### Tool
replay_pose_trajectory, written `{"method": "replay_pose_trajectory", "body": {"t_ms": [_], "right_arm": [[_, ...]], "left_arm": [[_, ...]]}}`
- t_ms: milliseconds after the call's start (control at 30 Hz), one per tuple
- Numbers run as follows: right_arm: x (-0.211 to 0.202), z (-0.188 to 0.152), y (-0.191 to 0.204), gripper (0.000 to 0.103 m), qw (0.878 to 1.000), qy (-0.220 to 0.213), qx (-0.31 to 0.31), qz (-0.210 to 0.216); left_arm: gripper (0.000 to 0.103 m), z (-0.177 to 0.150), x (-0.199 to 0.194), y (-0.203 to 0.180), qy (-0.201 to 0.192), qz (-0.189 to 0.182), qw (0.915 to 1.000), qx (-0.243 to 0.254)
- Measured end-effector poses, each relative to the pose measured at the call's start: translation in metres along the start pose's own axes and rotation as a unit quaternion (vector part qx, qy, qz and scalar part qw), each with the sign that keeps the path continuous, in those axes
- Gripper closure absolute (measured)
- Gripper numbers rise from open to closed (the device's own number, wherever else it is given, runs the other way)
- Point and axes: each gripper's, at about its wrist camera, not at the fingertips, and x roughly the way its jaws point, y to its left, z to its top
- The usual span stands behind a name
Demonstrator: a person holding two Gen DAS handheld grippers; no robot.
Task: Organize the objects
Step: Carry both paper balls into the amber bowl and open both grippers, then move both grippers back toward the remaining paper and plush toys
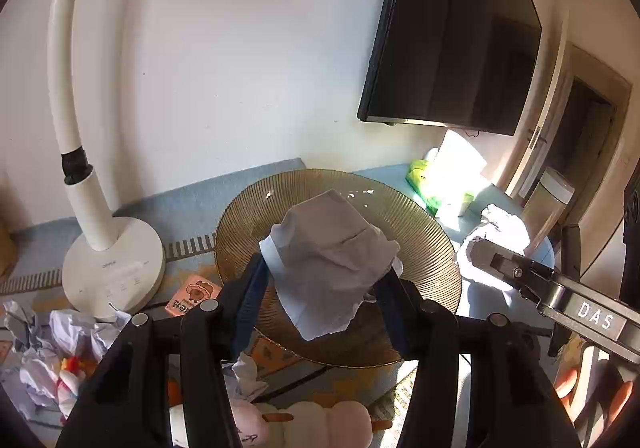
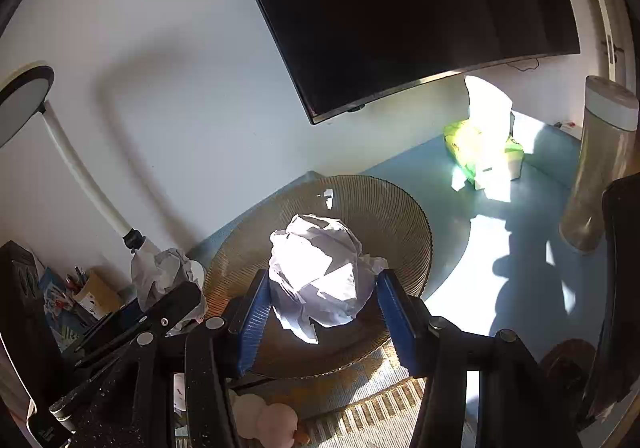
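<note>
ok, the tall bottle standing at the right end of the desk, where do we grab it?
Probably around the middle of the bottle, below its white top band, coming in level from the plate side. It stands upright and is a plain round cylinder, so opposite sides suit the pads, and the desk on that side looks open.

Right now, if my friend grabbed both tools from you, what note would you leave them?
Left tool: shut on a crumpled paper wad, held above the ribbed glass plate.
Right tool: shut on a second paper wad, also above the plate.
Done: two wads picked up. None can be seen lying in the plate yet.
Left: put both wads down where they belong, probably the plate. Then collect the pile of crumpled papers beside the lamp base.
</note>
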Motion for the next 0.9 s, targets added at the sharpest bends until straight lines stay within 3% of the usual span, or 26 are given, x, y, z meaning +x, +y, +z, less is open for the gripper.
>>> {"method": "replay_pose_trajectory", "body": {"t_ms": [33, 100, 133, 333, 467, 600, 733, 900], "right_arm": [[0.004, 0.001, -0.002, 0.043, 1.0, 0.005, 0.0, 0.002], [0.009, 0.002, -0.006, 0.034, 1.0, 0.011, -0.001, 0.001], [0.008, 0.002, -0.007, 0.034, 1.0, 0.008, 0.0, -0.001], [0.001, -0.001, -0.012, 0.034, 1.0, 0.007, 0.003, 0.016], [-0.029, -0.015, 0.02, 0.034, 0.999, -0.016, -0.039, 0.029], [-0.058, -0.039, 0.072, 0.032, 0.992, -0.032, -0.101, 0.07], [-0.063, -0.079, 0.113, 0.032, 0.984, -0.026, -0.141, 0.106], [-0.027, -0.143, 0.144, 0.032, 0.976, -0.005, -0.187, 0.112]], "left_arm": [[0.045, 0.0, 0.007, 0.002, 0.005, -0.001, 1.0, -0.006], [0.009, -0.002, 0.012, 0.005, 0.014, -0.01, 0.9997, -0.019], [0.005, -0.003, 0.011, 0.007, 0.009, -0.01, 0.9996, -0.024], [0.005, -0.011, -0.021, 0.023, 0.001, -0.01, 0.9992, -0.038], [0.005, -0.024, -0.074, 0.039, -0.028, 0.017, 0.9987, -0.038], [0.003, -0.046, -0.139, 0.062, -0.069, 0.068, 0.9946, -0.038], [0.0, -0.085, -0.192, 0.102, -0.106, 0.156, 0.9792, -0.074], [0.001, -0.15, -0.194, 0.161, -0.061, 0.231, 0.9631, -0.124]]}}
